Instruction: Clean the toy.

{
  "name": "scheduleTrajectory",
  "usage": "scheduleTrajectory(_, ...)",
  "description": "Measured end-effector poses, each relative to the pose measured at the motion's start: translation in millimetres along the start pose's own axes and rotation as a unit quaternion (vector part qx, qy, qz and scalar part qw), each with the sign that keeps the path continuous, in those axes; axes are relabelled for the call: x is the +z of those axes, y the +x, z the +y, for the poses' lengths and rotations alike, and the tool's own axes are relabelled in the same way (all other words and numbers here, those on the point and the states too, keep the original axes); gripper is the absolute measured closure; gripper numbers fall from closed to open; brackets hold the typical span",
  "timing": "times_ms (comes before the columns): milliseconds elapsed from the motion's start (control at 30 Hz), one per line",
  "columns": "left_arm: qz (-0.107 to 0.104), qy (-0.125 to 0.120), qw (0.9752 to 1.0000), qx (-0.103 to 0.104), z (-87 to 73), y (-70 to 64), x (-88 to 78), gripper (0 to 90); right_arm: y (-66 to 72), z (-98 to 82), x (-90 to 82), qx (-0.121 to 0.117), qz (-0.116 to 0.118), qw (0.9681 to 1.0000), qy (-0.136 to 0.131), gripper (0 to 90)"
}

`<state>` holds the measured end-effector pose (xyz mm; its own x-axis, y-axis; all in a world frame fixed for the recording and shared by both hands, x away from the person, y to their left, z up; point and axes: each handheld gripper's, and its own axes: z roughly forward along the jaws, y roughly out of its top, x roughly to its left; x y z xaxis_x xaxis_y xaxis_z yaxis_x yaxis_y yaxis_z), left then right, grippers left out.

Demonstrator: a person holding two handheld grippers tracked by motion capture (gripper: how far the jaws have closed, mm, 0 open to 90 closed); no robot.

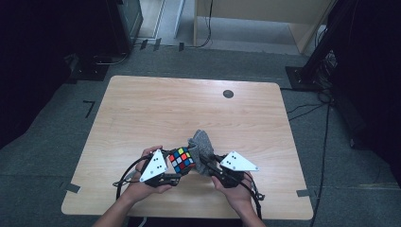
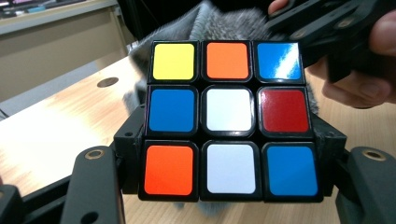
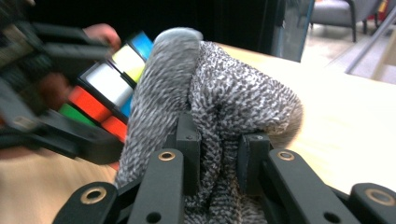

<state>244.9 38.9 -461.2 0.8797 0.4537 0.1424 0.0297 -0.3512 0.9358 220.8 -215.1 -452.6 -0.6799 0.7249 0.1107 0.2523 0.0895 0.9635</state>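
Cube point(image 2: 231, 119) is rigid and slick, so the left gripper point(image 1: 176, 178) fingers clamp 2 opposite sides; right gripper point(image 1: 212, 166) fingers pinch a soft, floppy grey cloth point(image 3: 219, 102) against it.

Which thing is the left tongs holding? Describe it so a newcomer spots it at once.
On the wooden table, near its front edge, the left tongs grip a puzzle cube. Unlike the grey knitted cloth beside it, it is hard, black-framed and tiled in bright coloured squares.

No text, label or number can be read here — none.
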Motion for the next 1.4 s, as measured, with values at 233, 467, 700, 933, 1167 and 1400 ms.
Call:
scheduleTrajectory(233,-0.016,-0.011,0.9998,-0.002,2.3,-6.1,0.1,33.9,4.8,-1.3,2.9,0.01,-0.003,0.9999,-0.003,75.3)
scheduleTrajectory(467,-0.009,0.004,0.9999,0.0,-1.7,-3.3,2.6,33.9,6.3,5.7,-3.0,0.023,0.022,0.9991,-0.027,74.6)
scheduleTrajectory(700,-0.015,-0.023,0.9987,-0.043,1.1,3.2,-2.9,33.9,5.4,-5.3,5.1,-0.04,-0.033,0.9986,0.008,75.0)
scheduleTrajectory(933,-0.028,-0.075,0.9862,-0.144,0.2,24.1,-13.7,33.9,8.4,-10.9,10.2,-0.027,0.015,0.9995,-0.002,75.4)
scheduleTrajectory(1167,-0.041,-0.091,0.9804,-0.169,1.4,28.1,-17.0,33.9,29.6,-20.7,23.8,-0.073,0.058,0.9948,0.04,75.7)
scheduleTrajectory(1400,-0.059,-0.084,0.9805,-0.168,2.0,24.6,-13.5,33.9,14.3,-12.4,14.2,-0.041,0.032,0.9987,0.004,76.5)
